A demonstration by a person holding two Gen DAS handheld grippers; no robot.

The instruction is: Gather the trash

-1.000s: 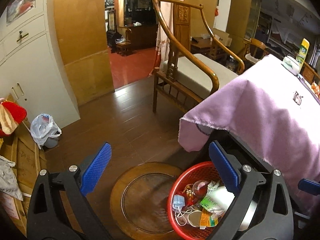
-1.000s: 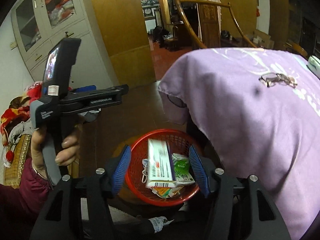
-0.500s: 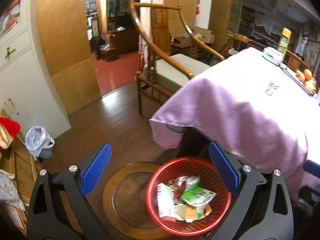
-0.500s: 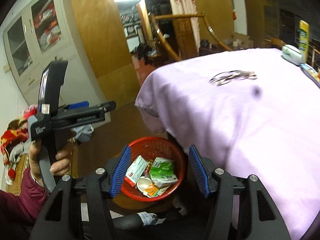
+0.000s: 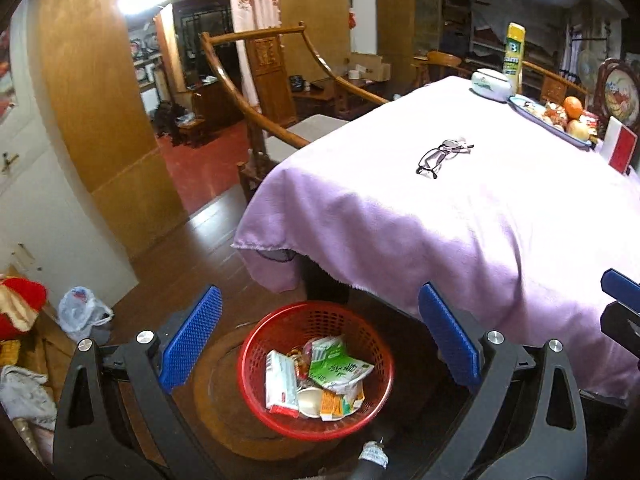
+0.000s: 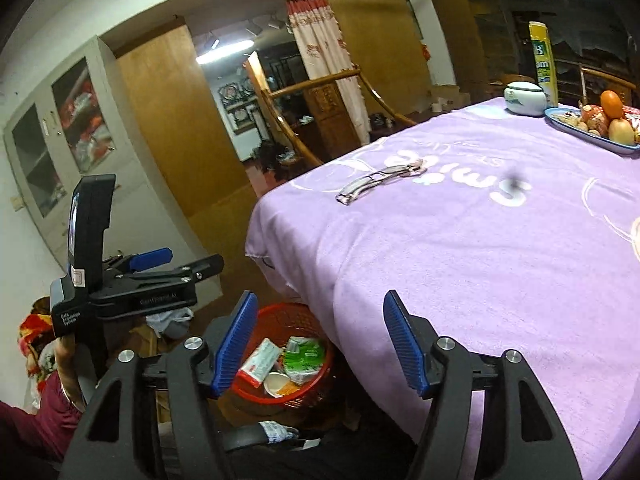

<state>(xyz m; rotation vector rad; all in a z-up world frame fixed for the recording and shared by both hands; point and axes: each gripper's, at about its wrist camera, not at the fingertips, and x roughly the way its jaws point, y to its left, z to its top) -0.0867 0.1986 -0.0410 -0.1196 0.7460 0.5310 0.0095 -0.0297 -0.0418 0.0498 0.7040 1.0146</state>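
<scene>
A red mesh basket (image 5: 360, 320) stands on the floor by the table corner, holding a white-and-red box (image 5: 280, 386), a green packet (image 5: 338, 368) and other wrappers. It also shows in the right wrist view (image 6: 280, 314). My left gripper (image 5: 316, 340) is open and empty, high above the basket. My right gripper (image 6: 318, 342) is open and empty, over the table edge. The left gripper's body (image 6: 140, 292) shows at the left of the right wrist view.
A table under a purple cloth (image 5: 460, 220) carries glasses (image 5: 442, 156), a white lidded jar (image 5: 490, 84), a yellow can (image 5: 512, 52) and a fruit plate (image 5: 560, 120). A wooden chair (image 5: 272, 120) stands behind. A plastic bag (image 5: 80, 312) lies by the white cupboard.
Both grippers have risen and drawn back from the basket; the tabletop now fills more of both views. Both stay open and empty.
</scene>
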